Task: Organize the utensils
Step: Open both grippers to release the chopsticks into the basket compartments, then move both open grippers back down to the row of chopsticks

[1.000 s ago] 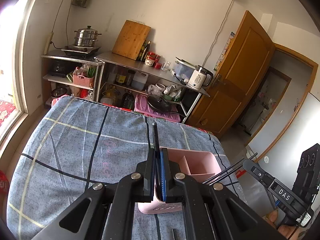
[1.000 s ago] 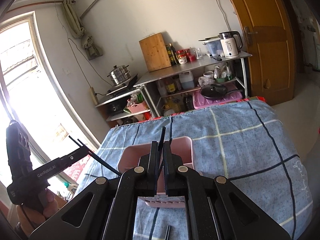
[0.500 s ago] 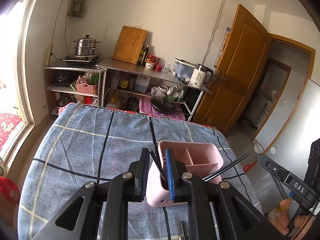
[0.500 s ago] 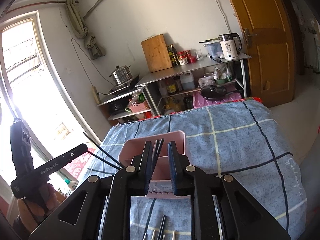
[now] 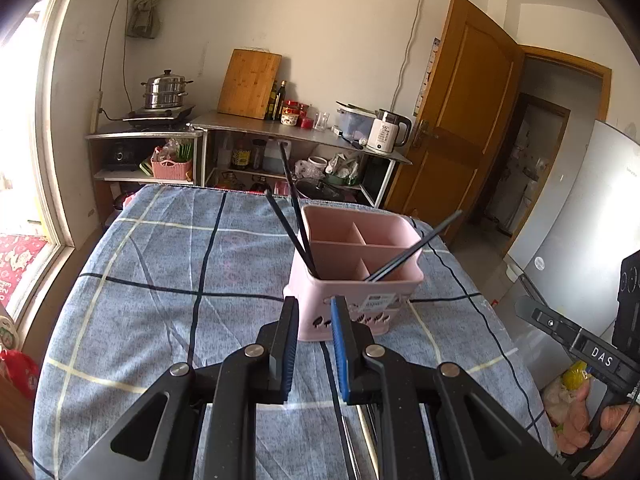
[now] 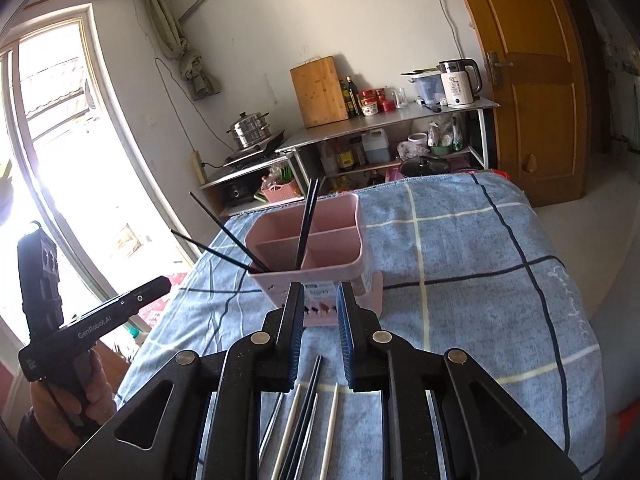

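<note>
Just ahead of the claw, a matt pink plastic caddy (image 5: 352, 280) holds glossy black chopsticks (image 5: 298, 228) on a soft, woven blue checked cloth (image 5: 160, 280).

chopsticks (image 6: 304, 420) near the pink caddy (image 6: 320, 240) cut off by the frame bottom, caddy label (image 6: 320, 291) too tiny to read

bright daylight from window (image 6: 52, 152) at left, blown out to white glare in both views. wall (image 5: 320, 20) evenly lit. soft faint shadows on blue checked cloth (image 5: 160, 280). strong fisheye bending at edges, dark vignette in corners. centre sharp, doorway (image 5: 552, 152) dimmer, slight softness toward rims.
</note>
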`<action>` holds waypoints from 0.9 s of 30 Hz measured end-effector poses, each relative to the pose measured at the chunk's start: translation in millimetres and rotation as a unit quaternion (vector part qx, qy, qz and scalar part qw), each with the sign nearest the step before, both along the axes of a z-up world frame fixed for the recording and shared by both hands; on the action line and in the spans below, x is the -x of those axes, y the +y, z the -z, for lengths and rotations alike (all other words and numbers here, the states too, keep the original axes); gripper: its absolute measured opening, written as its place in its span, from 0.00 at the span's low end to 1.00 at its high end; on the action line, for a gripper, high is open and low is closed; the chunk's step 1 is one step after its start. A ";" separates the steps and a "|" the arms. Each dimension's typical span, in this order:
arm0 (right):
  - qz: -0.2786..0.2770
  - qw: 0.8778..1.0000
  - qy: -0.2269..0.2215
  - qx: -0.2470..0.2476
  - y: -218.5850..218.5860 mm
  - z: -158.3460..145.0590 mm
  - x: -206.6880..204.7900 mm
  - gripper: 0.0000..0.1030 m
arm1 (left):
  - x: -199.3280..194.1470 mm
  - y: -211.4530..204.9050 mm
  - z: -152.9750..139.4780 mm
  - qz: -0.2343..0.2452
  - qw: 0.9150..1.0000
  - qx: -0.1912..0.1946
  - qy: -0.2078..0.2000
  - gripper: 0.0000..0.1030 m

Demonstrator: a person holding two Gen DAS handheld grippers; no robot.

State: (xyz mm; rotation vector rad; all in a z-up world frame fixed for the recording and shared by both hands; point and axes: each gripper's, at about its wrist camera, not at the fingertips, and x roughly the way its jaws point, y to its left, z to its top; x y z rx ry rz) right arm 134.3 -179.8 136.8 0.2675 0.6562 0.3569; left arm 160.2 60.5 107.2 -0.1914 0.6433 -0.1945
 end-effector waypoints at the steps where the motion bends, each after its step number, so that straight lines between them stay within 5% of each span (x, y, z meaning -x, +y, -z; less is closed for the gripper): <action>1: 0.000 1.000 0.002 0.002 -0.9 2.5 4.3 0.17 | 5.7 -2.1 4.6 0.003 1.000 -0.002 0.003 0.15; 15: -0.017 0.999 0.040 0.004 -2.1 38.6 49.3 0.17 | 54.2 -23.7 60.3 0.030 0.998 -0.002 0.054 0.15; 27: -0.045 0.996 0.072 0.016 15.7 69.3 53.4 0.17 | 51.5 -39.2 106.2 0.042 0.993 -0.003 0.113 0.15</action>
